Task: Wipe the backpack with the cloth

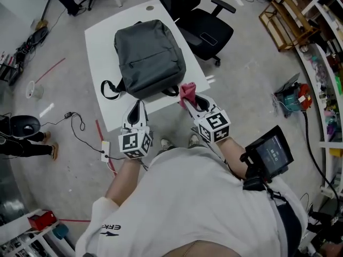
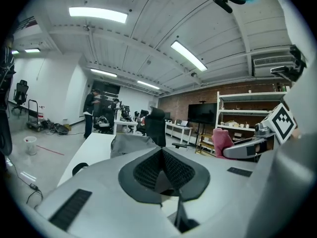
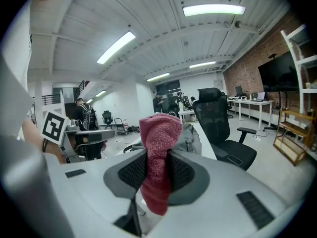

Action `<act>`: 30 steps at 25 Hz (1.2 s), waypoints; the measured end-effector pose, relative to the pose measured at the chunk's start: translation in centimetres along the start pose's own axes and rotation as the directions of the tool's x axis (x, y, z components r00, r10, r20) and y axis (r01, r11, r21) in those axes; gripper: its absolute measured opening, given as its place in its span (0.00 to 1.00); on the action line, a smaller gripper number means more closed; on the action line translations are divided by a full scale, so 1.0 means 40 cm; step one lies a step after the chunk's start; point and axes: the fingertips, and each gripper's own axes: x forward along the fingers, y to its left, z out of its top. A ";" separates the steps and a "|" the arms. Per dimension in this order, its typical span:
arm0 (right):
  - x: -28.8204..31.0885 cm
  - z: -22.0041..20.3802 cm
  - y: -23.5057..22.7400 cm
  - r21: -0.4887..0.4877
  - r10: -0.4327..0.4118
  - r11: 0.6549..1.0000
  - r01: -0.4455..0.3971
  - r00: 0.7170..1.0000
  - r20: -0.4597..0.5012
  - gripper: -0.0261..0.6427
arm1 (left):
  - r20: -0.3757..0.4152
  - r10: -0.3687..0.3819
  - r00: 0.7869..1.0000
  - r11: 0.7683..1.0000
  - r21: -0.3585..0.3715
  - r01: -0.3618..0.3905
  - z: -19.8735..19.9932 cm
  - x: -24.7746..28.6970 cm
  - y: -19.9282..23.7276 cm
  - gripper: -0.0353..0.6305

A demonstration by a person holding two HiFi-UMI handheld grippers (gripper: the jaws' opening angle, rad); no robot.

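At the near edge of the white rectangular surface (image 1: pixel 99 52), the left gripper (image 1: pixel 138 108) hovers clenched on nothing. Beyond it, the dark grey fabric backpack (image 1: pixel 149 58) lies flat on the surface. Further right, the right gripper (image 1: pixel 188 99) grasps the pink terry cloth (image 1: pixel 187 91) just beside the backpack's near corner. Judging by this, wiping has not begun and all of it remains.

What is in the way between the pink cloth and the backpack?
Nothing that shows. The right tongs grip the pink cloth at the near edge of the white table, and the backpack lies just ahead on it, with only bare tabletop between.
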 end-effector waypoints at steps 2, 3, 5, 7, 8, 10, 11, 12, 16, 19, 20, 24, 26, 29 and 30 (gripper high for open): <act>-0.015 0.000 -0.006 0.003 0.007 1.000 -0.007 1.000 0.011 0.19 | 0.010 0.007 1.000 1.000 -0.003 -0.007 0.005 -0.002 -0.022 0.06; -0.023 0.001 -0.009 0.000 0.012 1.000 -0.012 1.000 0.015 0.19 | 0.015 0.010 1.000 1.000 -0.005 -0.010 0.007 -0.003 -0.034 0.06; -0.039 0.000 -0.014 -0.003 0.017 1.000 -0.017 1.000 0.021 0.19 | 0.019 0.014 1.000 1.000 -0.011 -0.014 0.008 -0.004 -0.056 0.06; -0.054 -0.005 -0.023 0.002 0.015 1.000 -0.015 1.000 0.024 0.19 | 0.019 0.014 1.000 1.000 -0.016 -0.013 0.005 -0.001 -0.076 0.06; -0.059 -0.008 -0.027 0.006 0.013 1.000 -0.013 1.000 0.026 0.19 | 0.018 0.013 1.000 1.000 -0.017 -0.013 0.004 0.001 -0.083 0.06; -0.066 -0.014 -0.034 0.014 0.010 1.000 -0.010 1.000 0.027 0.19 | 0.015 0.015 1.000 1.000 -0.023 -0.014 0.001 0.005 -0.091 0.06; -0.068 -0.016 -0.037 0.016 0.009 1.000 -0.010 1.000 0.026 0.19 | 0.014 0.016 1.000 1.000 -0.026 -0.016 -0.001 0.008 -0.094 0.06; -0.070 -0.018 -0.040 0.017 0.009 1.000 -0.009 1.000 0.026 0.19 | 0.014 0.017 1.000 0.999 -0.028 -0.016 -0.003 0.010 -0.096 0.06; -0.072 -0.019 -0.054 0.020 0.009 1.000 -0.009 1.000 0.025 0.19 | 0.012 0.018 1.000 0.999 -0.028 -0.018 -0.006 0.017 -0.106 0.06; -0.067 -0.020 -0.055 0.021 0.013 1.000 -0.014 1.000 0.024 0.19 | 0.006 0.018 1.000 0.999 -0.027 -0.018 -0.010 0.022 -0.108 0.06; -0.064 -0.020 -0.054 0.022 0.015 1.000 -0.016 1.000 0.024 0.19 | 0.004 0.016 1.000 1.000 -0.026 -0.016 -0.011 0.023 -0.109 0.06; -0.054 -0.016 -0.051 0.027 0.021 0.999 -0.022 0.999 0.026 0.19 | -0.006 0.010 1.000 1.000 -0.020 -0.011 -0.013 0.028 -0.105 0.06; -0.046 -0.016 -0.053 0.029 0.021 0.999 -0.022 0.999 0.024 0.19 | -0.012 0.005 1.000 1.000 -0.018 -0.005 -0.014 0.035 -0.104 0.06; -0.036 -0.016 -0.055 0.034 0.017 0.999 -0.018 1.000 0.023 0.19 | -0.016 -0.013 1.000 1.000 -0.011 0.013 -0.013 0.045 -0.106 0.06; -0.032 -0.014 -0.055 0.035 0.015 0.999 -0.016 1.000 0.023 0.19 | -0.018 -0.021 1.000 1.000 -0.009 0.021 -0.013 0.048 -0.107 0.06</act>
